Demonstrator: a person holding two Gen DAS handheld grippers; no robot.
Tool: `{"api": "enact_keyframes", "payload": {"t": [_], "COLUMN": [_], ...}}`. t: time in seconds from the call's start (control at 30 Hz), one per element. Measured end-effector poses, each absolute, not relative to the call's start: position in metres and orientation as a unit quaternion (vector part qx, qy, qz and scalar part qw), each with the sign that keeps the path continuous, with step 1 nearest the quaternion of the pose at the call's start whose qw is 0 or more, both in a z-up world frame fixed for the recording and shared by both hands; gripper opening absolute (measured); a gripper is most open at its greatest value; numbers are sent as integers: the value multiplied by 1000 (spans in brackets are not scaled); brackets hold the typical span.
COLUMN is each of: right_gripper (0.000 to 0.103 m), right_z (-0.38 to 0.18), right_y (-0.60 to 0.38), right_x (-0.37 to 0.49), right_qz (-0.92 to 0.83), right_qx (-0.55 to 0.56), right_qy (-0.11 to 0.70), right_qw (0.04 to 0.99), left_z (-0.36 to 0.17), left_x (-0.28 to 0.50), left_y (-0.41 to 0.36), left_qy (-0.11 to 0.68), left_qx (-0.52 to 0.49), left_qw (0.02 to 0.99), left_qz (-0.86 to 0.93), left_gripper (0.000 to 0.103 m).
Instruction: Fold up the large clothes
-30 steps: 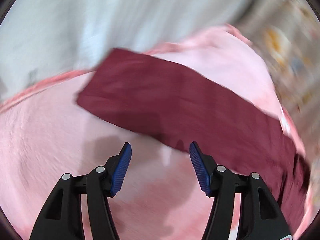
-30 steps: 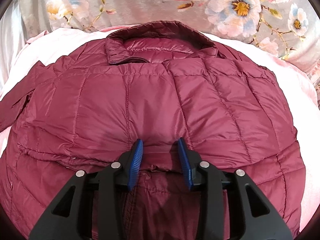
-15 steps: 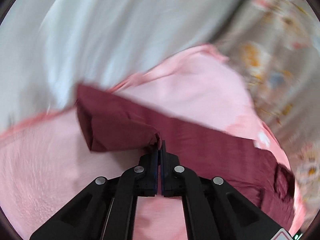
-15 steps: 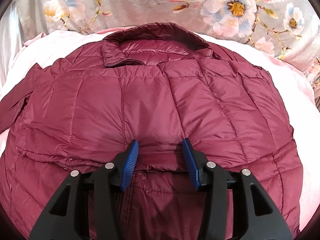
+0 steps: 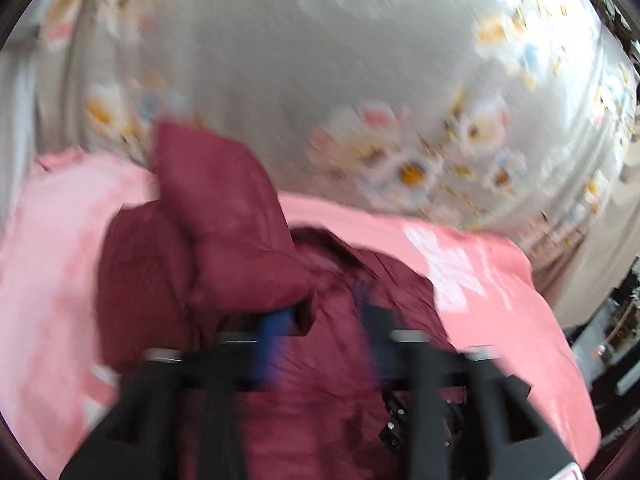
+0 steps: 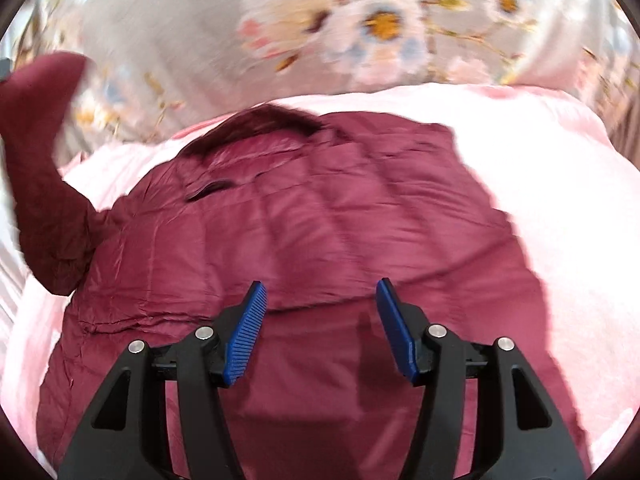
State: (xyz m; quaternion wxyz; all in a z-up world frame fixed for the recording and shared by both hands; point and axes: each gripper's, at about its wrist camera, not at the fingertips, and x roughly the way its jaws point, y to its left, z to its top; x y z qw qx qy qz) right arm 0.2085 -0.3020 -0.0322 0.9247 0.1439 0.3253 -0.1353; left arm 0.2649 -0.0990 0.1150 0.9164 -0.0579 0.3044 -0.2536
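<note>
**Sleeve in the air, nothing pinning the jacket**

While the dark red jacket [image 6: 320, 240] is lying spread on the pink blanket [image 6: 560, 200], collar at the far side, its left sleeve [image 5: 216, 220] is standing up over the left shoulder, draped across the near finger of the left gripper [image 5: 320, 332]. That view is blurring badly; the two blue pads are showing apart, so the sleeve is probably riding on one finger and not being pinched, though I cannot tell for sure. The right gripper [image 6: 320, 320] is hovering over the jacket's middle with its jaws wide apart, gripping nothing.

The risk is lying there: slippery quilted cloth could be sliding off the finger and dropping crooked, short of the chest. With nothing weighing the body down, a hasty swing could also be dragging the whole jacket left and rumpling the blanket. The flowered curtain [image 6: 360, 20] at the far edge is hanging clear of all this.
</note>
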Motion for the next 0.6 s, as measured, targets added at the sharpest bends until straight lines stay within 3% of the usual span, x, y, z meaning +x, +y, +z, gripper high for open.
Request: {"api": "enact_keyframes", "payload": {"t": [0.03,0.2,0.6], "right_gripper": [58,63,65], "right_z": [-31,-28,-45], "right_y": [-306,-313,-307], "right_x": [202,183,250], "right_qz": [-137,-119,-76], "right_qx": [145,146,196], "right_qy": [322,319,376], "right_qw": [926,929,903], "left_z": [103,61,4], "left_x": [261,259,312], "left_y": [-106,-93,56], "left_qy": [311,356,411], "left_qx": [-67,-116,-237], "left_qw": [914,897,874], "left_qz": [-250,-234,-106], "left_gripper": [76,76,75]}}
